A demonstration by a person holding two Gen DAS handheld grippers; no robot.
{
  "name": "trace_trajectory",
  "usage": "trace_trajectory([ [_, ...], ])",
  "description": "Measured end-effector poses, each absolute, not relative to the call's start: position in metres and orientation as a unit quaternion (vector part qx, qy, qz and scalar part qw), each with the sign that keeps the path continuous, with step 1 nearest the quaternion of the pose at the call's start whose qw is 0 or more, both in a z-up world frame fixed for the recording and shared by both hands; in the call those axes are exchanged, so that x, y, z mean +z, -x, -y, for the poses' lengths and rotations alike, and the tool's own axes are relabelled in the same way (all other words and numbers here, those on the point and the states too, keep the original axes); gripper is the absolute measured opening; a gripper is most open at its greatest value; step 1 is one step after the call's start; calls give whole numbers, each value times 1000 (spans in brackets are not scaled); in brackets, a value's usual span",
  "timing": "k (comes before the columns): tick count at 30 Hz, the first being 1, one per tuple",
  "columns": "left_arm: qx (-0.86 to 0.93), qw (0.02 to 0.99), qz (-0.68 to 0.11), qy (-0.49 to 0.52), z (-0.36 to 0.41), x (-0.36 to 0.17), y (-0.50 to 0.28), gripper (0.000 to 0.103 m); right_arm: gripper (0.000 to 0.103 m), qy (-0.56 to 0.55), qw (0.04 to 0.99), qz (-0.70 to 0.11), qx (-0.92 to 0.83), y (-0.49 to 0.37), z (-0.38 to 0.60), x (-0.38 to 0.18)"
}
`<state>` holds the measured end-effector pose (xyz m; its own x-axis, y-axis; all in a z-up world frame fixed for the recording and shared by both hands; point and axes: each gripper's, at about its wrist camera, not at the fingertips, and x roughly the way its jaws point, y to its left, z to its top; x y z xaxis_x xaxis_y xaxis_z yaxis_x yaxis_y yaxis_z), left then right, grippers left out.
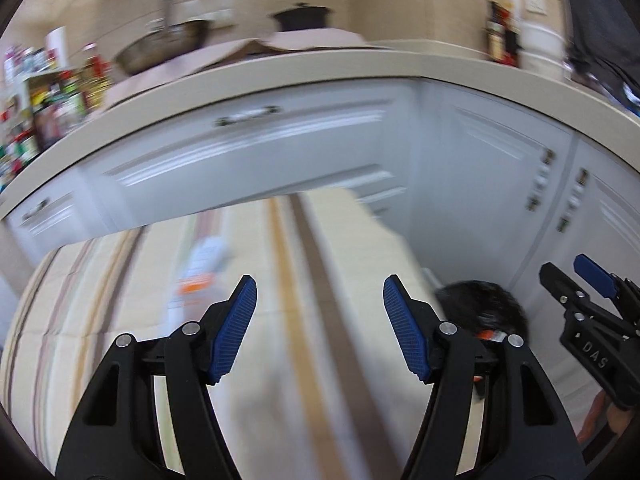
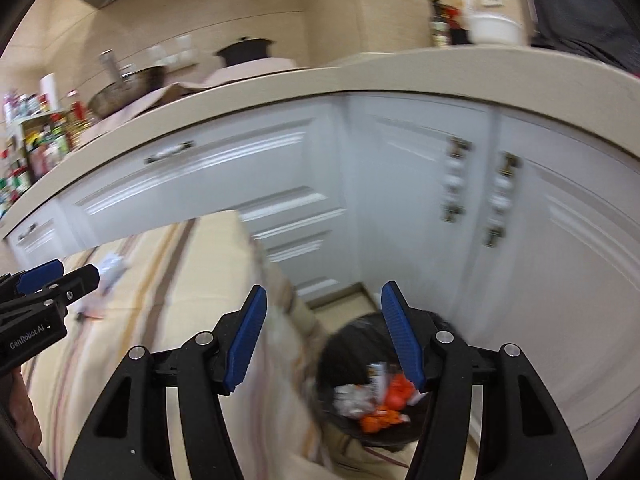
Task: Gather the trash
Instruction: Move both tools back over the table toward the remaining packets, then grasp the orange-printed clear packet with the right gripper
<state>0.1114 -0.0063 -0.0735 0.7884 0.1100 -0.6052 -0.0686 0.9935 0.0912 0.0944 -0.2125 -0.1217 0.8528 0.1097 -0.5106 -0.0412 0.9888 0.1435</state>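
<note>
A black-lined trash bin [image 2: 352,352] stands on the floor beside the table, holding white and orange wrappers [image 2: 376,404]. My right gripper [image 2: 324,336] is open and empty, above the table's right edge and the bin. It also shows in the left wrist view [image 1: 576,276]. My left gripper [image 1: 320,328] is open and empty above the striped tablecloth [image 1: 120,304]. A blurred white and orange wrapper [image 1: 200,268] lies on the cloth ahead of it, also seen in the right wrist view [image 2: 110,272]. The bin shows partly in the left wrist view [image 1: 480,304].
White cabinet doors [image 2: 400,200] and drawers [image 1: 248,152] stand behind the table under a beige counter [image 1: 280,72]. A pot [image 1: 300,16], a metal bowl [image 1: 164,48] and bottles [image 1: 500,36] sit on the counter. A packed shelf [image 1: 36,108] is at the left.
</note>
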Motion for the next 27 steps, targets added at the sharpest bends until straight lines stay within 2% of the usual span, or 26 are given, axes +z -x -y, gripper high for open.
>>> trace_trajectory([
  [13, 206, 924, -322, 21, -161, -69, -54, 64, 59, -21, 945, -272, 183, -106, 58, -112],
  [27, 256, 902, -340, 67, -236, -93, -34, 64, 59, 8, 918, -323, 230, -138, -35, -140],
])
